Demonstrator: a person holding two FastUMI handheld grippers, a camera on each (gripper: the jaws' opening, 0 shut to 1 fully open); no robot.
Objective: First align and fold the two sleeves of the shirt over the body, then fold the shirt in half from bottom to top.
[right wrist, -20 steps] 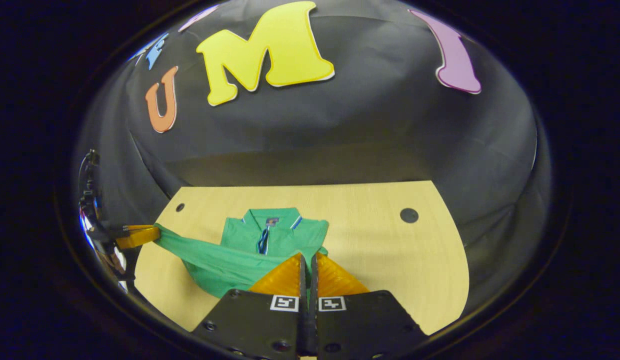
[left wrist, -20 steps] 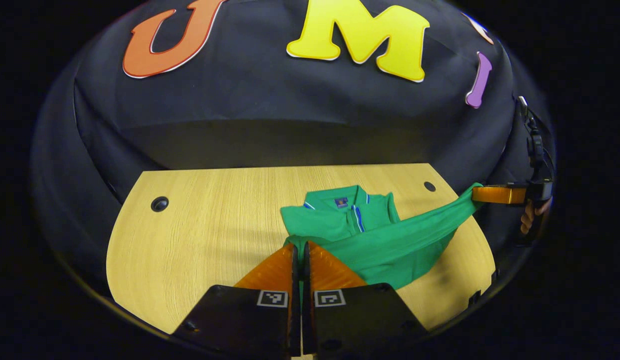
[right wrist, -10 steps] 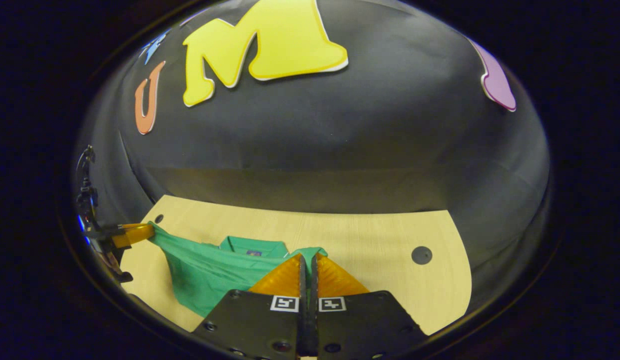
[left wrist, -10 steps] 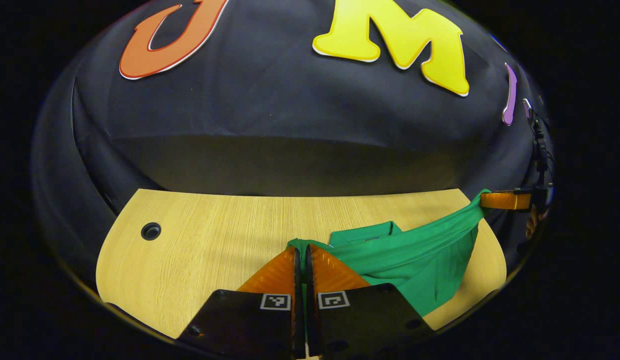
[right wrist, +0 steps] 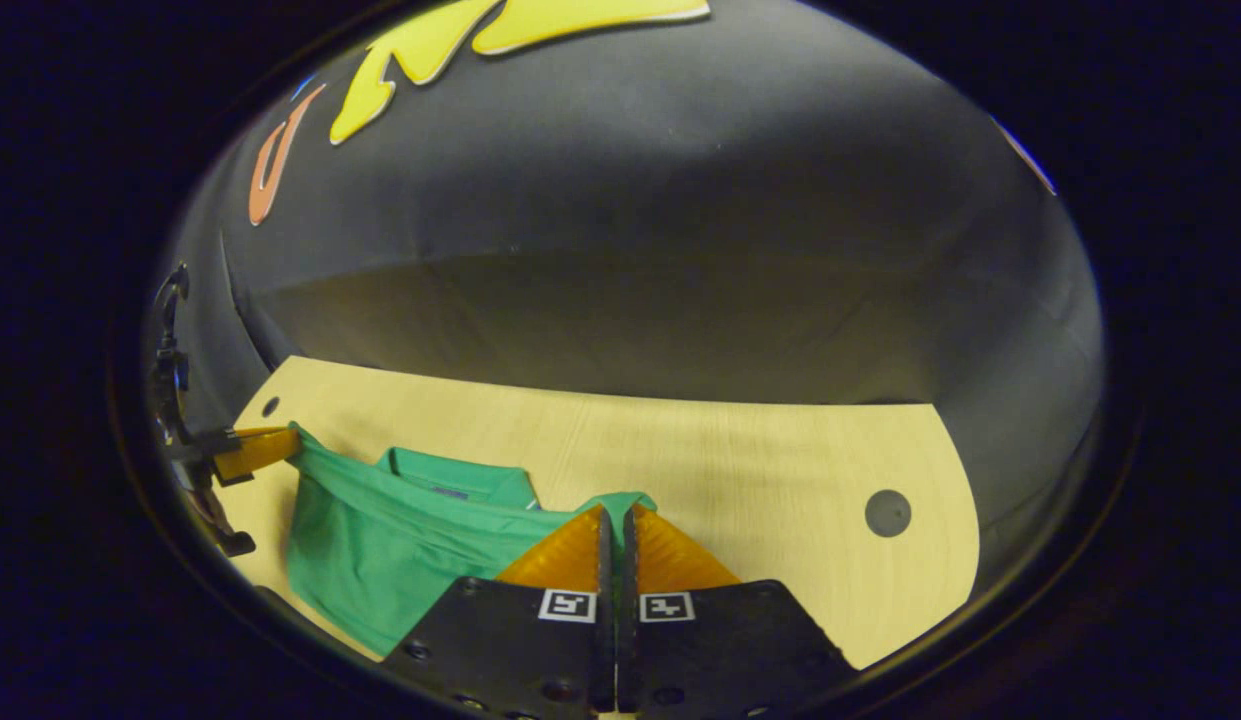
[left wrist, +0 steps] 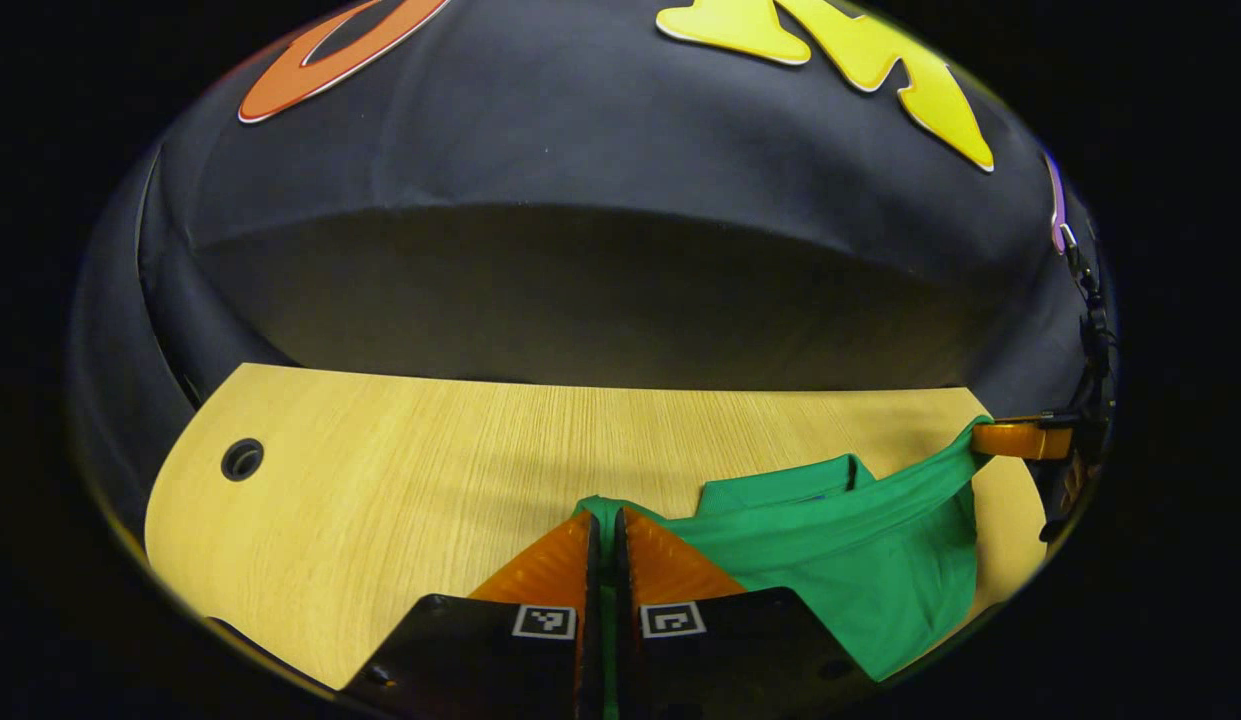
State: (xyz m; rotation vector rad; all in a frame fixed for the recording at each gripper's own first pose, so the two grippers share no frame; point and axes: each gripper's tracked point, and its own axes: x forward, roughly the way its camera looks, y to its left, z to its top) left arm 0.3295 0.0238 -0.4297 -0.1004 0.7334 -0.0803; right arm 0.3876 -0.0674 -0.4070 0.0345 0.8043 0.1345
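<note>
The green shirt (left wrist: 860, 560) lay on the right part of the wooden desk (left wrist: 400, 470) in the left gripper view, and on the left part in the right gripper view (right wrist: 380, 540). Its bottom hem was lifted off the desk and stretched into a taut band between the two tools, with a fold of cloth sagging beneath it. The collar (left wrist: 780, 485) showed just behind that band, lying flat and pointing toward the far edge of the desk. So the shirt's long axis ran from the person toward the booth's wall, while the raised hem ran crosswise, from one tool to the other.

The left tool (left wrist: 605, 525) was clamped narrow on one corner of the hem, with green cloth showing between its fingers. The right tool (right wrist: 615, 520) was likewise pinched tight on the opposite corner. Each tool also appeared far off in the other's view, at the end of the stretched band (left wrist: 1020, 440) (right wrist: 250, 450).

Holding both corners apart probably kept the hem straight and level, so the lower half could be carried over the body without bunching. No sleeve hung out to either side, which suggests the sleeve folds were done and this was the bottom-to-top fold, about midway. The hem had not yet reached the collar.
</note>
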